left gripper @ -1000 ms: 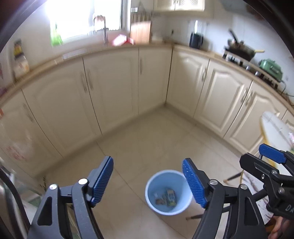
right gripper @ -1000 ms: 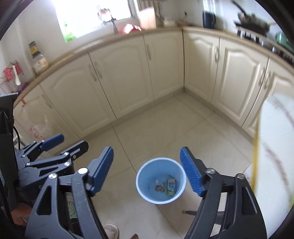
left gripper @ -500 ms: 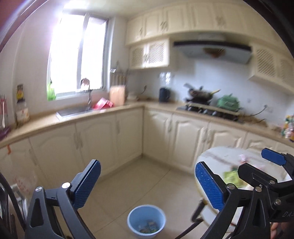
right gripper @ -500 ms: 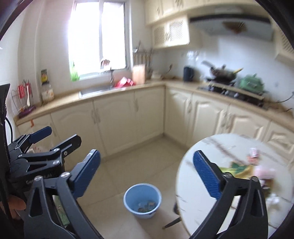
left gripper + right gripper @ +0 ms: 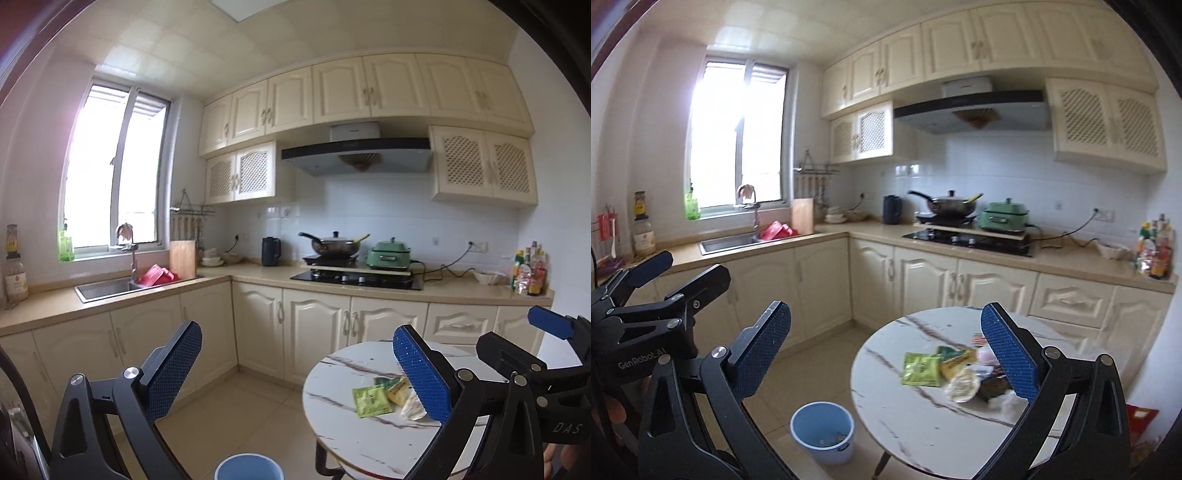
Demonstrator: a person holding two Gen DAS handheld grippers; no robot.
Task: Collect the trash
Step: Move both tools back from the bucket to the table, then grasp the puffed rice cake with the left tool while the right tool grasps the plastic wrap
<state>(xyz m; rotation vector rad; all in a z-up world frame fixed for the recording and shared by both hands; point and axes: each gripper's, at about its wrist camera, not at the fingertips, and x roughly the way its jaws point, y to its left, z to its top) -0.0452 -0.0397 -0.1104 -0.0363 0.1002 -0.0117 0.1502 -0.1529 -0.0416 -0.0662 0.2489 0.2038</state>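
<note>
**Ana:** Trash sits ahead of both tools on the round white marble-patterned worktop: a flat green foil sachet, a yellow wrapper touching it, a pale round paper piece and more crumpled bits partly hidden behind the right tool's far pad. What worries you?

**Ben:** The pile is tight. The pieces touch and overlap, so a wide bite could drag neighbours off the rim onto the floor. The sachet lies flat too, and I'd judge it hard to lift without the pads skidding over it.

**Ana:** And the round light-blue plastic bin?

**Ben:** It stands on the floor below and between the tools, just beside the worktop's near edge, with a few scraps inside. A light wrapper let go from high up could miss it.

**Ana:** The tools?

**Ben:** The right tool has its blue pads spread fully apart, nothing between them, touching nothing. The left tool is the same: wide apart and empty. Both have just been opening.
</note>
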